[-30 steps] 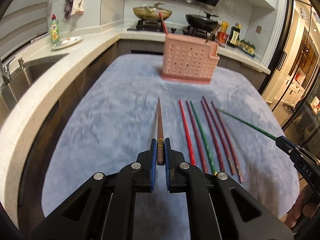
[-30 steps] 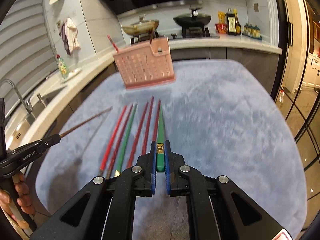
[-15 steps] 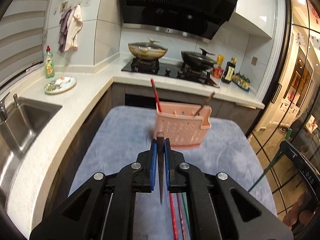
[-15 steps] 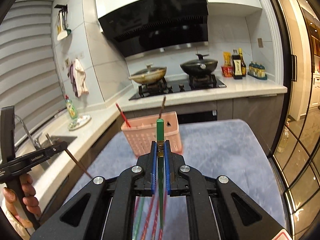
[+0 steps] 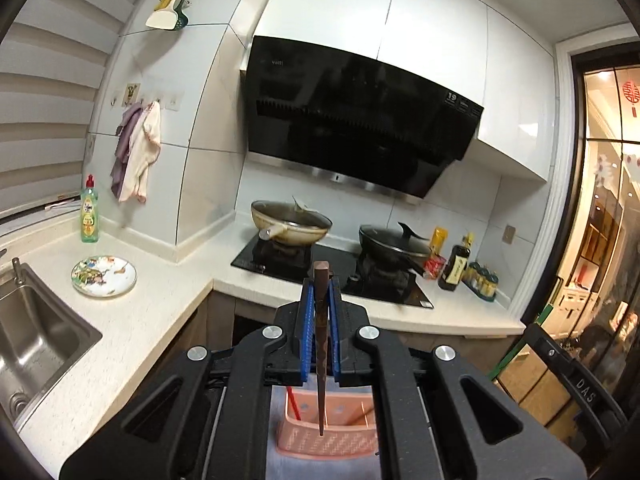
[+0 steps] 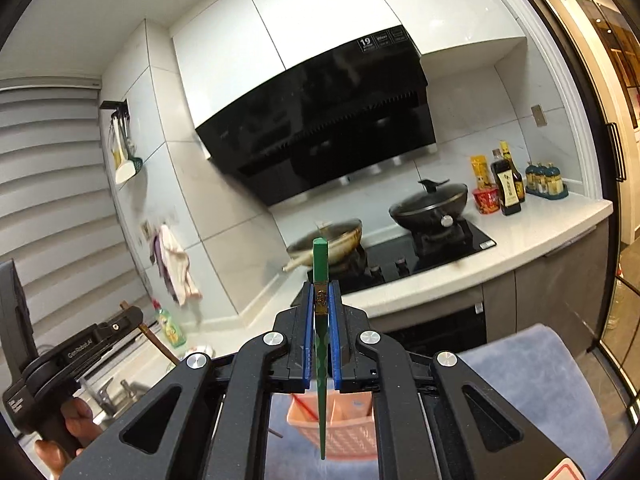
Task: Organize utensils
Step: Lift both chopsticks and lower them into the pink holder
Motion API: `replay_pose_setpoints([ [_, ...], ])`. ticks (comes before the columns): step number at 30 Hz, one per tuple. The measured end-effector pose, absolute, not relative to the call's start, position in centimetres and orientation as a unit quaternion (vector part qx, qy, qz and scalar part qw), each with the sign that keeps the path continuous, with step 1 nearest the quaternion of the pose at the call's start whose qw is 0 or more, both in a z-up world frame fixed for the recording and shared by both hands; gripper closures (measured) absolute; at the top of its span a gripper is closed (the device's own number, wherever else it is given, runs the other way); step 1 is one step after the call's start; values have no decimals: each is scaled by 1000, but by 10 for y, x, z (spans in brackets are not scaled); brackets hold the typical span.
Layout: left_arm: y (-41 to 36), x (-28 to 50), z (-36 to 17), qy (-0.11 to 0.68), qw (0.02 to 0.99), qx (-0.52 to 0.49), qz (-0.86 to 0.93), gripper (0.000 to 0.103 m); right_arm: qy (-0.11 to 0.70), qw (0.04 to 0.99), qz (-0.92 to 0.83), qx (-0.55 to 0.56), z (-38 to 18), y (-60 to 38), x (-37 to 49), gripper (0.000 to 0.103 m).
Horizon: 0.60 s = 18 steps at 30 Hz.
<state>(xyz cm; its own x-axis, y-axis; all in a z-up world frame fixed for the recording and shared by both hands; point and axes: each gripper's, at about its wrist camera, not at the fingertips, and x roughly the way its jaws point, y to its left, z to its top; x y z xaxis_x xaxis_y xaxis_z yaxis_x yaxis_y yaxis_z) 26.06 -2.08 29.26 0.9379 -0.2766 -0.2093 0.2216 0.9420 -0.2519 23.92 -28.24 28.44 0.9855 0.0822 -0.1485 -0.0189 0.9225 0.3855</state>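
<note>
Both chopsticks hang tip-down above the pink holder (image 5: 326, 436): the left gripper (image 5: 320, 320) clamps the brown chopstick (image 5: 321, 344), the right gripper (image 6: 321, 332) the green chopstick (image 6: 321, 360); next, each needs lowering straight into a compartment before release

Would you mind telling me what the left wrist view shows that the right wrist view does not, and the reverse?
Only the left wrist view: the left gripper shut on a brown chopstick, the steel sink and the patterned plate on the counter.

Only the right wrist view: the right gripper shut on a green chopstick, a hand on the other gripper's handle, and the blue cloth.

Both: the pink utensil basket below the fingers, holding a red chopstick; the black range hood; two pans on the stove.
</note>
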Motion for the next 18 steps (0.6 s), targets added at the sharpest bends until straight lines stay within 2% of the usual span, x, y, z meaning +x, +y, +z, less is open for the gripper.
replay_pose_setpoints([
  [5, -36, 296, 284, 115, 980, -110, -119, 96, 81, 976, 15, 204, 276, -281, 280, 96],
  [18, -45, 341, 207, 186, 971, -100, -116, 96, 172, 966, 4, 194, 188, -279, 330, 96],
])
